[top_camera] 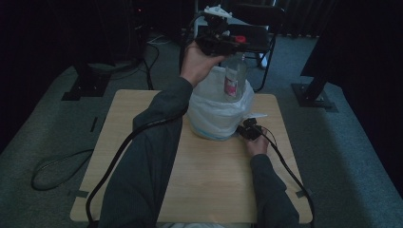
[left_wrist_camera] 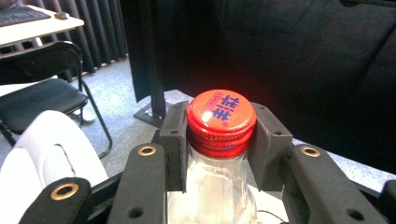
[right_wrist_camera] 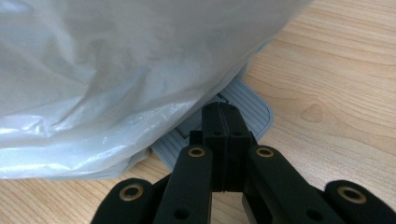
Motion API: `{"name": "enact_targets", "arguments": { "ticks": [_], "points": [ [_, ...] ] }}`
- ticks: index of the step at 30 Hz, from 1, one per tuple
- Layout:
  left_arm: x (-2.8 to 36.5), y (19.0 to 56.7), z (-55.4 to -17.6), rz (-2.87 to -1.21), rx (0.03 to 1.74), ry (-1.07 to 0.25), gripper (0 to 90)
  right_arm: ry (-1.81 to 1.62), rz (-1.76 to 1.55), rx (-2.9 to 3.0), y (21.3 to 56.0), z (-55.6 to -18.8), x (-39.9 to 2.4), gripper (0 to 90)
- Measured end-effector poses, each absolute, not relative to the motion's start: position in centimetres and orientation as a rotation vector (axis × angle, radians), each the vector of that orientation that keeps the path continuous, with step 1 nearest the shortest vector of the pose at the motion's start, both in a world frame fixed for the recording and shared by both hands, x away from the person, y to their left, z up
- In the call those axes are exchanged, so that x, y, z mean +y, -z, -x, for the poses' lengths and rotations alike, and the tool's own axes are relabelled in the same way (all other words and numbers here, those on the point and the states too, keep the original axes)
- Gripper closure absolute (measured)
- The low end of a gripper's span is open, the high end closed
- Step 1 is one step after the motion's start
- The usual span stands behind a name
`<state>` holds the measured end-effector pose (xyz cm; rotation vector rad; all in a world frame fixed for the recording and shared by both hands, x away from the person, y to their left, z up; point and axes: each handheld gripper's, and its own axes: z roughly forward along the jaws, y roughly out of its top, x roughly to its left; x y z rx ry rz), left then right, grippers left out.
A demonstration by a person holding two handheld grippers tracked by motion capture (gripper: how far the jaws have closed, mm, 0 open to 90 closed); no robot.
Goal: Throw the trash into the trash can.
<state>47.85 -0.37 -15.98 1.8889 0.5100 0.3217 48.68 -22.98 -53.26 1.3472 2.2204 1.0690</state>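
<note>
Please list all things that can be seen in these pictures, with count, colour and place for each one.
bottle: one, clear glass with a pink label, held above the bag.
cap: one, red with blue print, on the bottle, between the left jaws.
plastic bag: one, white, on the far part of the table.
ridged mat: one, grey, under the bag's edge.
table: one, light wood, centre.
folding chair: one, black, on the floor behind the table.
left gripper: one, black, raised, shut on the cap.
right gripper: one, black, jaws shut, low on the table by the bag's edge.
</note>
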Motion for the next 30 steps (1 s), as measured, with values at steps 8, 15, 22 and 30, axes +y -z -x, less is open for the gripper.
{"name": "enact_targets", "arguments": {
  "ticks": [8, 15, 22, 30],
  "points": [
    [-0.4, 15.6, -48.7, -1.886, 0.556, -0.355, 63.3, -1.071, -1.348, 2.223, 53.3, -48.7, -23.0, 90.0],
    [-0.9, 16.4, -49.2, -1.9, 0.579, -0.385, 63.2, -1.071, -1.351, 2.219, 53.3, -48.7, -23.0, 90.0],
    [-1.4, 16.9, -49.3, -1.908, 0.586, -0.406, 63.2, -1.069, -1.352, 2.217, 53.3, -48.7, -23.0, 90.0],
    [-1.2, 16.7, -49.5, -1.895, 0.601, -0.431, 63.2, -1.067, -1.35, 2.217, 53.3, -48.7, -23.0, 90.0]
  ]
}}
